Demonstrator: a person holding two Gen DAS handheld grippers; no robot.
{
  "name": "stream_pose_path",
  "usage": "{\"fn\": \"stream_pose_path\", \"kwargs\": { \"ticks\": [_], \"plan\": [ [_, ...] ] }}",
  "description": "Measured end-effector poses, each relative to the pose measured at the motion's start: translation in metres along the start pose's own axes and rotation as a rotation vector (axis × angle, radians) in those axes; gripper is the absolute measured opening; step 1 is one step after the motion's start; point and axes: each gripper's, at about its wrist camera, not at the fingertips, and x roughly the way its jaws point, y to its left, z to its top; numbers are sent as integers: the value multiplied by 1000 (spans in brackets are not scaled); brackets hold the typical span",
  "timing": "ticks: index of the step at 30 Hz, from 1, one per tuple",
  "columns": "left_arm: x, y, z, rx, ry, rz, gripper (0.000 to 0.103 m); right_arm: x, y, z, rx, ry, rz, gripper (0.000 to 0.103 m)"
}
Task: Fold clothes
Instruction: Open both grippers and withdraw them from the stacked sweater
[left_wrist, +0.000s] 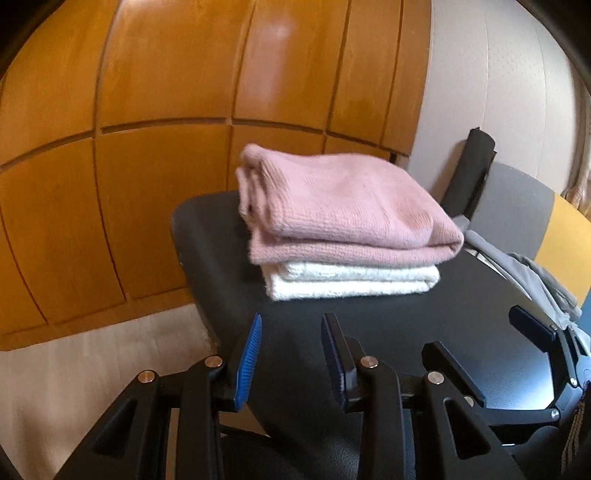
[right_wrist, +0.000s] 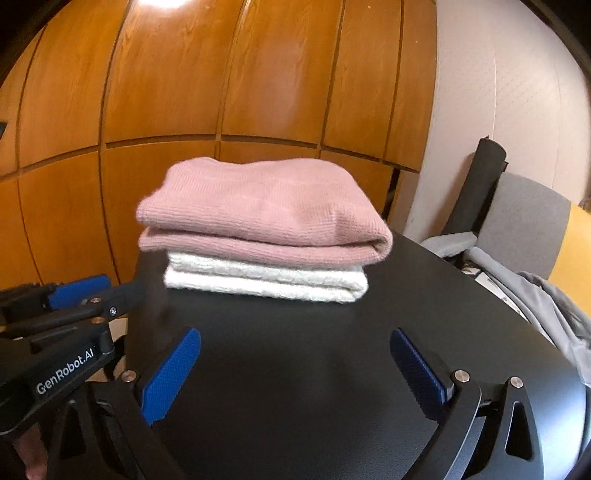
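Black hand-held gripper (right_wrist: 295, 369), blue ribbed pads (right_wrist: 170, 373), silver screws.

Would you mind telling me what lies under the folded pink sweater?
A folded white knit garment lies directly beneath the pink sweater, both stacked on the black table. Only its front and side edges show; its top is covered by the sweater.

Soft pink knit garment (right_wrist: 258, 206), fluffy white knit garment (right_wrist: 266, 280), matt black table (right_wrist: 295, 369), glossy wood panelling (right_wrist: 184, 92)
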Motion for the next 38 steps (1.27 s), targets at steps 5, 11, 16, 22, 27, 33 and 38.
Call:
{"fn": "stream_pose_path", "kwargs": {
  "ticks": [5,11,16,22,27,33,38],
  "plan": [
    [-9,0,2,29,1,64,33,0,7,2,22,-5,4,103],
    [-12,-3,-2,59,-3,51,33,3,13,0,25,-14,-15,103],
    [-16,-11,-4,101,-25,58,33,3,13,-2,27,-19,-25,103],
    [-15,-13,-5,103,-16,57,33,5,14,-2,16,-16,-29,103],
    [-9,-8,-6,76,10,20,33,9,14,-2,16,-3,-32,103],
    [-13,-14,-7,96,-36,42,33,10,12,-2,30,-1,-28,103],
    [-14,-16,-6,105,-52,51,33,9,10,-2,41,-4,-26,103]
  ]
}}
